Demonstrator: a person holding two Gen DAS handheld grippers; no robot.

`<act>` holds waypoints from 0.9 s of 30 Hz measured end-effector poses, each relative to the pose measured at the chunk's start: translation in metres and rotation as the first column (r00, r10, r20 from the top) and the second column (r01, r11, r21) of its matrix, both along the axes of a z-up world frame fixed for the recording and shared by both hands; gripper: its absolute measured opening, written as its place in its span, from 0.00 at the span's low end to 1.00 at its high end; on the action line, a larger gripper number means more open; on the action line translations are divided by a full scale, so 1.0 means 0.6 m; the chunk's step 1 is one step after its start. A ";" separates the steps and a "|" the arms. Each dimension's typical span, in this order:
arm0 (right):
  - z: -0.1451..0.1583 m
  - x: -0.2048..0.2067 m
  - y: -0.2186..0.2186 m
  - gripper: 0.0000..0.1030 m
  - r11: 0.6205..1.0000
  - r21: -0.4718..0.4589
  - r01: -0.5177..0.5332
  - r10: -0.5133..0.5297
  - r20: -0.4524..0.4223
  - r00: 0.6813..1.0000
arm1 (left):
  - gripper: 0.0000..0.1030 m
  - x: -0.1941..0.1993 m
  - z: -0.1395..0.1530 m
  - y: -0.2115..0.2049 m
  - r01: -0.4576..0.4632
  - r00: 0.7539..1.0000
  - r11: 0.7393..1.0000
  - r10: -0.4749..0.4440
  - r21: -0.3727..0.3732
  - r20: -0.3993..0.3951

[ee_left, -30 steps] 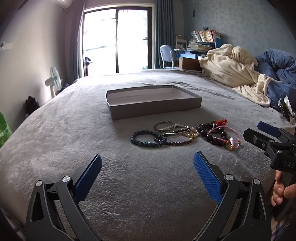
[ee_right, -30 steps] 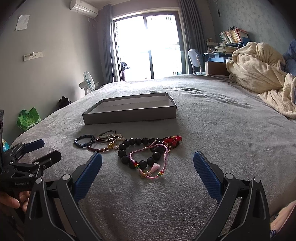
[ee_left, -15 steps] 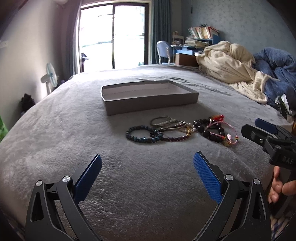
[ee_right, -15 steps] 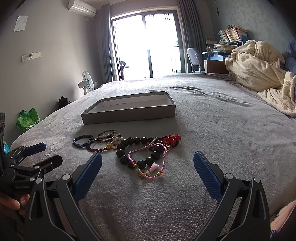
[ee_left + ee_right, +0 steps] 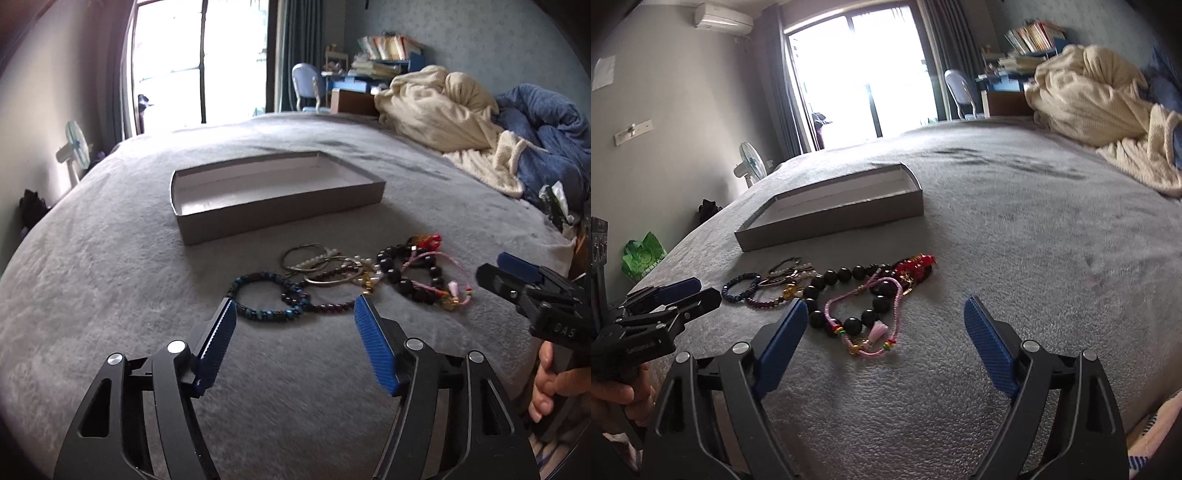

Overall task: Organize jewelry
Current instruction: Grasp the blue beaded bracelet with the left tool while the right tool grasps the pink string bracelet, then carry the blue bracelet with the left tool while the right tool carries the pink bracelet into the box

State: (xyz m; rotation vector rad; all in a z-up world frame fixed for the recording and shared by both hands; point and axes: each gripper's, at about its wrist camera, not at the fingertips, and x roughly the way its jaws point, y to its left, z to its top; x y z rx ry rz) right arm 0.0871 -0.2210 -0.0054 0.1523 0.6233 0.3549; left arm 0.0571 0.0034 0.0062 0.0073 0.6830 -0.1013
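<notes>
My left gripper (image 5: 295, 308) hangs spread over the dark blue beaded bracelet (image 5: 266, 296); the grey tray (image 5: 280, 208) lies beyond. My right gripper (image 5: 886, 310) gapes, black bead bracelet (image 5: 849, 291) between its fingers.

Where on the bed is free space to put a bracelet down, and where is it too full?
Free: the inside of the grey box, which looks empty, and the bare blanket between the bracelets and the cream throw. Crowded: the strip before the box, where the blue bead bracelet and black bead bracelet lie tangled with others.
</notes>
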 end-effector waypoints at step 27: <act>-0.035 0.049 0.025 0.03 0.998 0.002 -0.061 0.061 -0.097 0.993 | 0.07 0.090 -0.035 0.062 -0.080 0.977 0.997 0.073 -0.025 -0.199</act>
